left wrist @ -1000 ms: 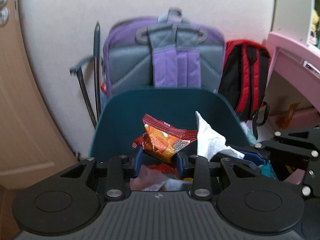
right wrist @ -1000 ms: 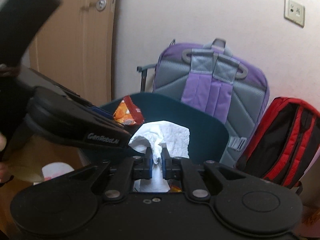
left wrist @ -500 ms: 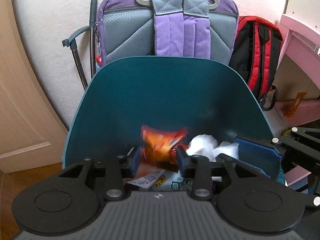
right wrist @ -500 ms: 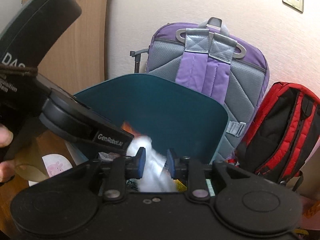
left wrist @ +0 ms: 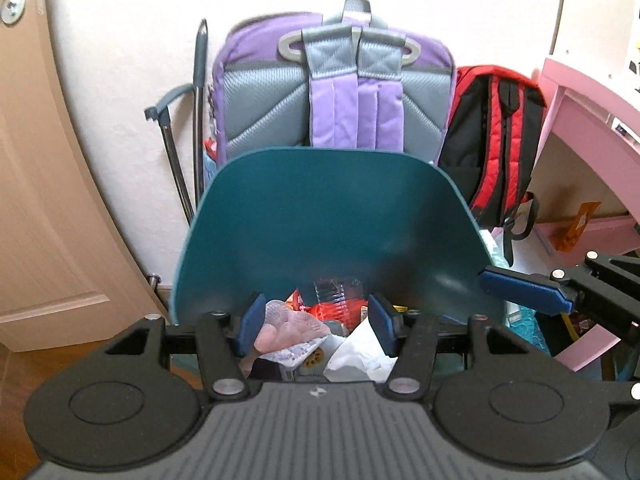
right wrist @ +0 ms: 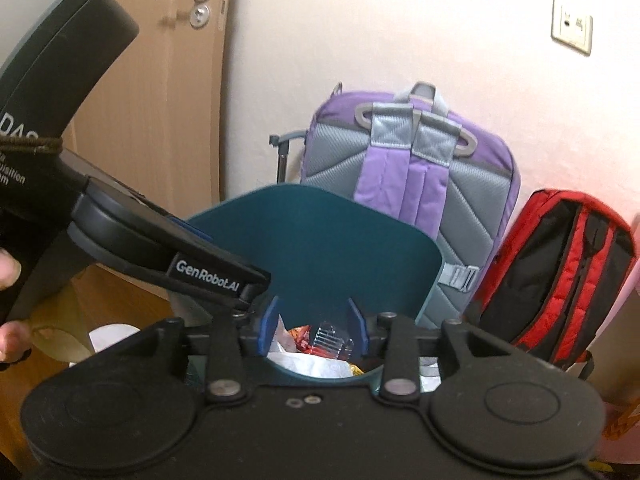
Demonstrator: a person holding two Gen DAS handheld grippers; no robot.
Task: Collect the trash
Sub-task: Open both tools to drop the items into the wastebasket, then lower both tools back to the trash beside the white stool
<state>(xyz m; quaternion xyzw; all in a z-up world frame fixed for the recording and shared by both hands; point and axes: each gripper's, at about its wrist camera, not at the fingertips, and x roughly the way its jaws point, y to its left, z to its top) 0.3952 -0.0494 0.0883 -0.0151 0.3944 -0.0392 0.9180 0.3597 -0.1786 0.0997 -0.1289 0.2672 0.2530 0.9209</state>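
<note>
A teal bin [left wrist: 328,216] with its lid up stands against the wall, also seen as the teal bin [right wrist: 320,240] in the right wrist view. Inside lie wrappers, among them an orange-red snack packet [left wrist: 336,308] and a white crumpled tissue [left wrist: 360,354]. My left gripper [left wrist: 318,322] hangs over the bin mouth, jaws opening, with nothing pressed between the blue pads. My right gripper [right wrist: 312,330] is also over the bin, jaws opening, and the tissue [right wrist: 308,364] lies loose below it. The right gripper's blue finger [left wrist: 520,292] shows at the right of the left wrist view.
A purple and grey backpack [left wrist: 340,96] and a red and black backpack [left wrist: 496,136] lean on the wall behind the bin. A wooden door [left wrist: 44,200] is to the left, pink furniture [left wrist: 588,136] to the right. A hand [right wrist: 8,280] holds the left gripper body.
The left gripper let go of the orange snack packet and the right let go of the white tissue; both now lie in the bin. Both grippers' jaws have widened.
</note>
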